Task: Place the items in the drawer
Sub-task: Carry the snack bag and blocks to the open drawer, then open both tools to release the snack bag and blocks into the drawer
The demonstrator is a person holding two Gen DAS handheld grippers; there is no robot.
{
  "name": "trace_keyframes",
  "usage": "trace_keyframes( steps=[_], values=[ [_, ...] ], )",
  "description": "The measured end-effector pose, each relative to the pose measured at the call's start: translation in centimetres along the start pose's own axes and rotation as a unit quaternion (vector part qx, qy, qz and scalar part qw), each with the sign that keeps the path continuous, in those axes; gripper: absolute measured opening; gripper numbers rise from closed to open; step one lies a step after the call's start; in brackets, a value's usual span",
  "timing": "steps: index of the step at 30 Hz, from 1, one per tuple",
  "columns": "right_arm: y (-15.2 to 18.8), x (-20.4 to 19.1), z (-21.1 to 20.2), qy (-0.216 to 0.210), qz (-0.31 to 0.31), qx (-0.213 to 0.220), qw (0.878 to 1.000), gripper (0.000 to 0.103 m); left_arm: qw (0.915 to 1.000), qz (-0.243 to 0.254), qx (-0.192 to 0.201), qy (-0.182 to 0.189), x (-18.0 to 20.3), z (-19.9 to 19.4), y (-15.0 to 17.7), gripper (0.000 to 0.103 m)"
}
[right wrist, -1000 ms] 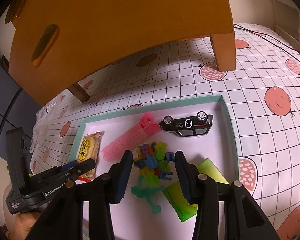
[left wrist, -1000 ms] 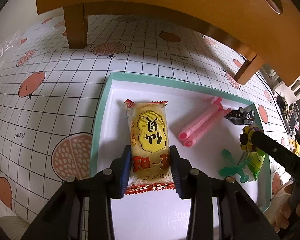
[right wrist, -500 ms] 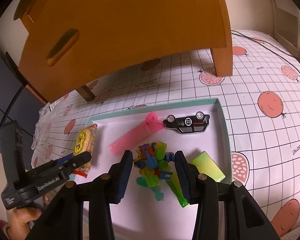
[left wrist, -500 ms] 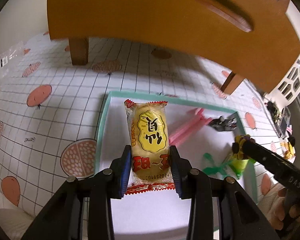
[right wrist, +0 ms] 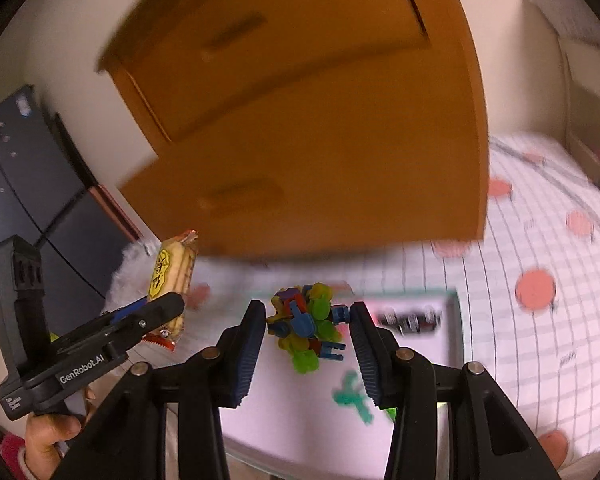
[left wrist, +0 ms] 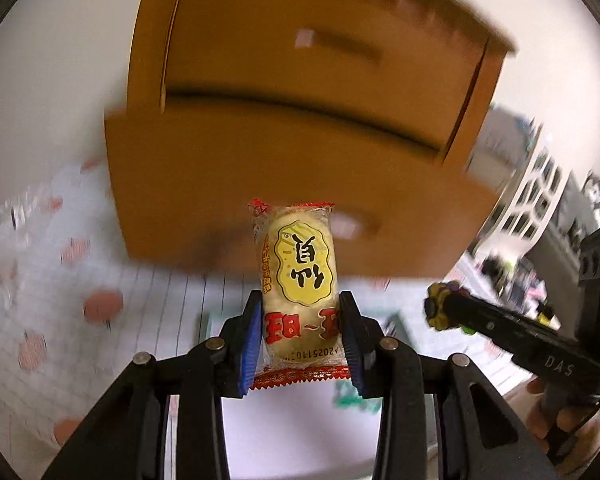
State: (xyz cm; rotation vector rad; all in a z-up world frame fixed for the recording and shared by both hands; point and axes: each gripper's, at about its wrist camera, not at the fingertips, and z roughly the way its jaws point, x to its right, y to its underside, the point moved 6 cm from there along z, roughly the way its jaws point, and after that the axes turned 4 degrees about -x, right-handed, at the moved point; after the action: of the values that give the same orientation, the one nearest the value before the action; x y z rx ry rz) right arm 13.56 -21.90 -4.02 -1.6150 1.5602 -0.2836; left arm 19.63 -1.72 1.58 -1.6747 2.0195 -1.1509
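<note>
Two grippers, both loaded. The left gripper has its blue ribbed pads clamped on the lower half of a yellow plastic-wrapped snack cracker packet with red crimped ends. Writing on it: big black Chinese-looking characters inside a yellow oval, which I can't properly read from this angle, red block characters underneath, and a small printed code near the bottom edge that looks like "A20251102", though I wouldn't swear to every digit. The packet stands roughly upright between the pads, top end sticking well past the fingertips, right in front of the orange-brown wooden drawer cabinet.

The right gripper is squeezing a clump of interlocking plastic building pieces in blue, lime green, yellow and purple, with both pads pressed against its sides. It's held up in the air over the white tray with a teal rim.

Readable branding: "GenRobot.AI" in white on the side of the left gripper's black body as seen from the right wrist camera, and "DAS" on the right one's body in the left wrist view.

Down in the tray there's a dark toy car and a teal plastic piece, both badly blurred. Everything sits on a white grid-pattern cloth with orange-red round fruit prints.
</note>
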Motion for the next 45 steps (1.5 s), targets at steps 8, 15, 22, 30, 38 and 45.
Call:
trace_keyframes(
  steps=[8,15,22,30,38,45],
  values=[
    [-8.4,-4.6,-4.6,-0.020,-0.052,0.078,0.995,0.046,0.9970,0.027,0.069,0.020,1.6,-3.4,-8.3,0.038],
    [-13.1,-6.2,-4.5,-0.005,-0.079,0.094,0.992,0.046,0.9969,0.035,0.070,0.008,1.0,-2.5,-12.9,0.038],
    [-15.5,-6.4,-1.9,0.020,-0.085,0.073,0.994,0.046,0.9980,0.031,0.047,-0.028,-0.4,0.0,-14.5,0.038],
    [-16.4,-6.0,1.0,0.048,-0.085,0.040,0.994,0.046,0.9980,0.031,0.016,-0.052,-1.1,2.5,-14.6,0.038],
    [-16.6,-6.2,3.2,0.060,-0.085,0.016,0.994,0.046,0.9978,0.023,-0.006,-0.062,-1.8,4.1,-14.3,0.039],
    [-16.4,-6.2,4.2,0.059,-0.087,0.002,0.994,0.047,0.9972,0.022,-0.009,-0.071,-2.0,4.3,-14.1,0.051]
  ],
)
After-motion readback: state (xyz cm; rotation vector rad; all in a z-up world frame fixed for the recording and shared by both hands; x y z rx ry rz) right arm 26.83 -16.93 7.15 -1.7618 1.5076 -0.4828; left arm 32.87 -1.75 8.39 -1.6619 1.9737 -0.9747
